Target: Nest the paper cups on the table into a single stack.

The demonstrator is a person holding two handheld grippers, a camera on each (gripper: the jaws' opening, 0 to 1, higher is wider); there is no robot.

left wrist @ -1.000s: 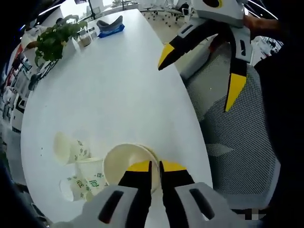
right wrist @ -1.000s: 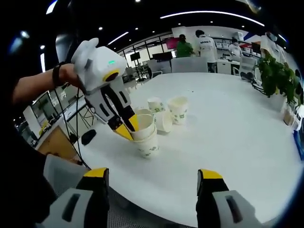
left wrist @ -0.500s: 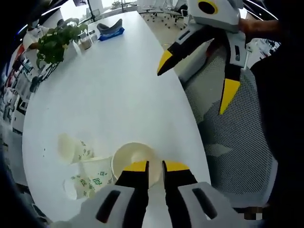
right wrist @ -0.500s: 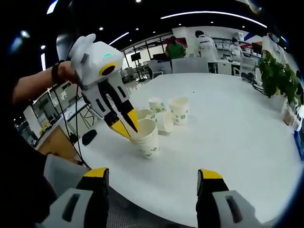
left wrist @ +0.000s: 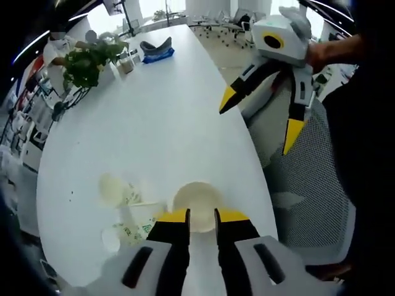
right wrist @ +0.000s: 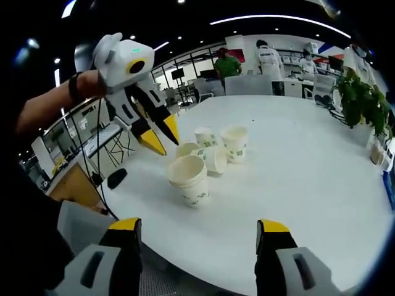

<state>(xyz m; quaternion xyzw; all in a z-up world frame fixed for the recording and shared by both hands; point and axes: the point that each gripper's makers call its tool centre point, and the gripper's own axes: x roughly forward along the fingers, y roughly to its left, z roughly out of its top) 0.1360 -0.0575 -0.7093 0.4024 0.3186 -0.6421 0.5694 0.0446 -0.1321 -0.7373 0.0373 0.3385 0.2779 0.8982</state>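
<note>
A stack of nested paper cups (right wrist: 188, 179) stands upright near the white table's edge (right wrist: 259, 271); from above its open mouth (left wrist: 196, 198) lies just past my left gripper (left wrist: 202, 216). That left gripper (right wrist: 162, 139) hangs above and left of the stack, slightly open, holding nothing. Behind the stack are loose cups with green print: two upright (right wrist: 202, 135) (right wrist: 234, 143) and one on its side (right wrist: 213, 158). The loose cups (left wrist: 116, 189) lie left of the stack in the left gripper view. My right gripper (right wrist: 199, 226) is wide open and empty, short of the table (left wrist: 259, 117).
A potted plant (left wrist: 83, 61) (right wrist: 361, 92) and a blue object (left wrist: 157, 49) sit at the table's far end. A grey mesh chair (left wrist: 308, 185) stands beside the table's edge. People stand at the back of the room (right wrist: 268, 58). The table's middle (left wrist: 154, 123) is bare.
My left gripper let go of the cup's rim, leaving the cup nested in the stack, and has lifted up and away. The right gripper has stayed where it was, open.
</note>
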